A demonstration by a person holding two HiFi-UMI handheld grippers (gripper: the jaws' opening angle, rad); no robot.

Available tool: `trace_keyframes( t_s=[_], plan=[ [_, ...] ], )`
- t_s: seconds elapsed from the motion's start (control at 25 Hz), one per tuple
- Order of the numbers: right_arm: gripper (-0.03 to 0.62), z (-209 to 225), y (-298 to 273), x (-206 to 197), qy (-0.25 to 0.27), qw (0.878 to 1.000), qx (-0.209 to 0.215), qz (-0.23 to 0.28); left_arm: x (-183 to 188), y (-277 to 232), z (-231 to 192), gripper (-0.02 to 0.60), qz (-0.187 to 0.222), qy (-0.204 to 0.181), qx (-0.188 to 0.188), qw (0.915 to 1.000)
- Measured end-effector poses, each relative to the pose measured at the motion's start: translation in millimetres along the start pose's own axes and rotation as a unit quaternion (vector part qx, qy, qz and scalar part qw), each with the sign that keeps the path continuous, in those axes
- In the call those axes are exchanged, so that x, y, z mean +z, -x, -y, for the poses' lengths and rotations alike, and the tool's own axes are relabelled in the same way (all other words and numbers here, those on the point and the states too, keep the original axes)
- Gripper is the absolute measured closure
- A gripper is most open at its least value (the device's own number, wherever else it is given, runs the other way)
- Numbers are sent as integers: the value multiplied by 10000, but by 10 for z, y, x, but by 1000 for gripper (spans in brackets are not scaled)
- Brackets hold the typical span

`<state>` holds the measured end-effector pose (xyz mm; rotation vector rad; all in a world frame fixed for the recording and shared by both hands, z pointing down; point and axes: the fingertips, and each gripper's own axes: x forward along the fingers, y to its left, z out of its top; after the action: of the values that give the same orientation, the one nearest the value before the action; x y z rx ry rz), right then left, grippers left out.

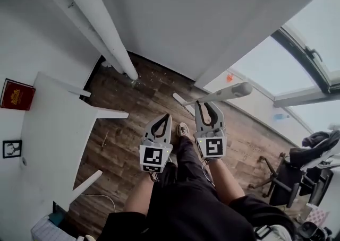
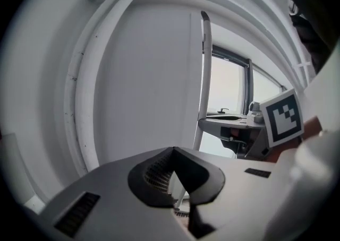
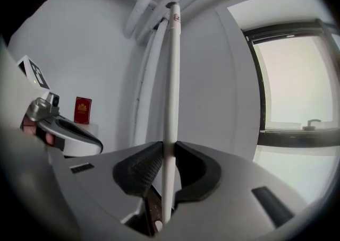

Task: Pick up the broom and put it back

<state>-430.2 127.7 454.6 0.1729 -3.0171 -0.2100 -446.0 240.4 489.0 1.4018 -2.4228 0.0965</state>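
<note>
My right tool (image 3: pixel 169 148) is clamped on the pole of the white broom (image 3: pixel 171 70), which stands upright before the wall, left tool (image 2: pixel 173 152) closed on nothing; I judge it light, stiff, slick and head-heavy, best gripped mid-pole.

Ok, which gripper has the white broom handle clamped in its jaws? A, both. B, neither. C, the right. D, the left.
C: the jaws of the right gripper press on the broom handle from both sides; those of the left gripper meet with nothing between them.
</note>
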Motion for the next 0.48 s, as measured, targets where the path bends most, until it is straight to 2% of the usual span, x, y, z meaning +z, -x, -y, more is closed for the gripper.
trace_keyframes(
  t_s=[0.2, 0.36, 0.48],
  plan=[
    [502, -371, 478, 289, -143, 9998, 121, 116, 125, 423, 125, 581, 212, 23, -35, 9998],
    [502, -570, 767, 453, -255, 9992, 26, 304, 126, 694, 200, 583, 297, -102, -73, 9995],
    [502, -708, 953, 513, -303, 9990, -20, 319, 71, 877, 237, 582, 370, -25, -130, 9992]
  ],
)
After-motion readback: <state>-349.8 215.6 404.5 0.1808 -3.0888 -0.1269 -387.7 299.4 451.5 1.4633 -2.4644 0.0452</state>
